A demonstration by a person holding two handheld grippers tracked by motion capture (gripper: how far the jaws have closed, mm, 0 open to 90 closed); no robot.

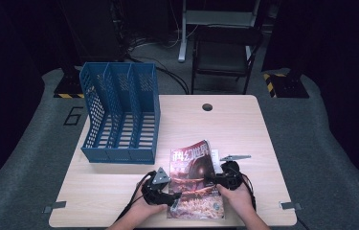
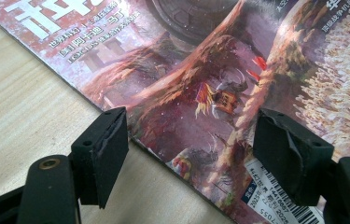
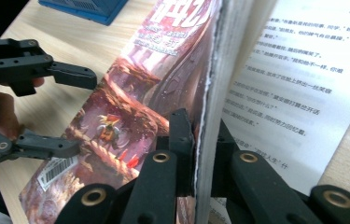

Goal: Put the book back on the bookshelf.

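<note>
The magazine (image 1: pixel 195 179) lies lower centre, long axis up-frame, title uppermost; right gripper (image 1: pixel 214 180) fingers clamp its lifted pages, left gripper (image 1: pixel 177 199) fingers gape.

Both grippers low at the near edge of the desk (image 1: pixel 263 143), one at each side of the magazine (image 1: pixel 194 184).

Left gripper (image 1: pixel 174 197) held in the left hand (image 1: pixel 143 206) at the magazine's near left corner, fingers (image 2: pixel 105 149) spread wide, one off the cover's edge, the other above the barcode corner, gripping nothing. Right gripper (image 1: pixel 214 180) held in the right hand (image 1: pixel 237 194) at the magazine's right edge, fingers (image 3: pixel 182 140) clamped on a raised sheaf of cover and pages. Forearms entering from the near side, angled inward toward the magazine.
</note>
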